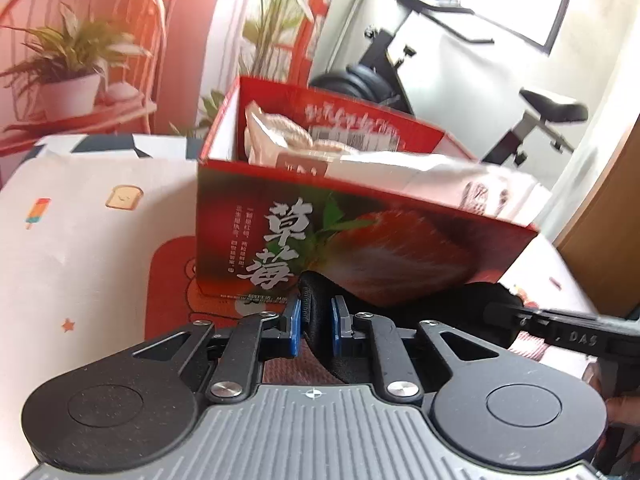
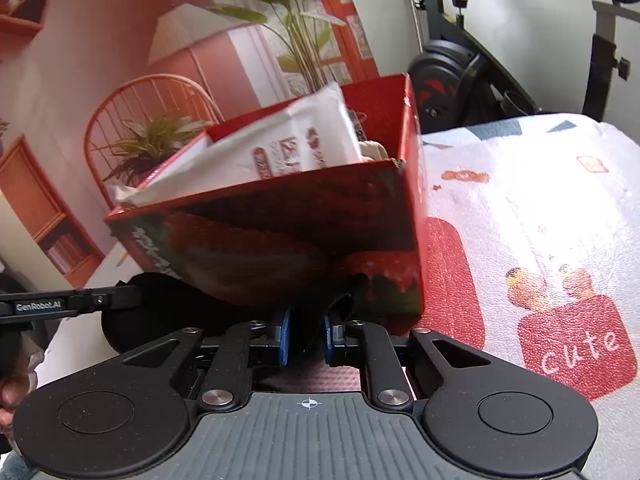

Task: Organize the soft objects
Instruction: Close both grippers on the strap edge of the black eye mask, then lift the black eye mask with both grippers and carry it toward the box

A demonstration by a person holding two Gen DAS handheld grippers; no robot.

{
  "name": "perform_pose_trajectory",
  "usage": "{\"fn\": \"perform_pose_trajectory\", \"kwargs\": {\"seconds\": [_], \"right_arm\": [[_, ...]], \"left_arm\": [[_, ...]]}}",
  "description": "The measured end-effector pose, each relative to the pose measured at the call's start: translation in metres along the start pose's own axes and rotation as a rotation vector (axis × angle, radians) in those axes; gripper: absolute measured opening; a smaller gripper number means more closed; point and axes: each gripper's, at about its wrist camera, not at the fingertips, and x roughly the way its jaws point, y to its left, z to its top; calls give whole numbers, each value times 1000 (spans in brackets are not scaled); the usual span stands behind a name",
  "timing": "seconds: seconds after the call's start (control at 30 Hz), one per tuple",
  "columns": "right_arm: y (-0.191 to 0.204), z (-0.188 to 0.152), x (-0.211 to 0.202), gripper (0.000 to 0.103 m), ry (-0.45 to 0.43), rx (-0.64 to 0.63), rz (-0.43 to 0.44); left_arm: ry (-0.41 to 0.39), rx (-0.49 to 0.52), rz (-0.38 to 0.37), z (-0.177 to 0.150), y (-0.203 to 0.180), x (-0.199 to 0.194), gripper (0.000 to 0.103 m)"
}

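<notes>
A red strawberry-print cardboard box stands on the patterned tablecloth, holding white soft packets and a pale knitted item. My left gripper is shut on a black fabric item just in front of the box. In the right wrist view the box is close ahead, with a white packet sticking out. My right gripper is shut on the other end of the black fabric item. Each gripper shows at the edge of the other's view.
The tablecloth stretches to the right of the box. An exercise bike stands behind the table. A backdrop with a chair and potted plants hangs behind the box. A wooden panel is at the right.
</notes>
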Motion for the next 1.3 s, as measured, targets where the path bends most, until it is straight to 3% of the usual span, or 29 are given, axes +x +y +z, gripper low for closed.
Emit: {"fn": "perform_pose_trajectory", "kwargs": {"seconds": [0.2,0.6,0.87,1.0,1.3], "right_arm": [[13,-13,-15,15,5,-18,33],[11,-36,-9,15,71,15,1],[11,-35,-6,17,75,7,-17],[11,-33,-8,24,56,7,-26],[1,-15,-7,30,17,11,-47]], "left_arm": [[-44,-13,50,-16,-6,-21,16],[76,-86,82,-40,14,-9,17],[76,-71,89,-43,13,-6,17],[83,-75,93,-45,13,-4,17],[102,-77,100,-48,14,2,17]]}}
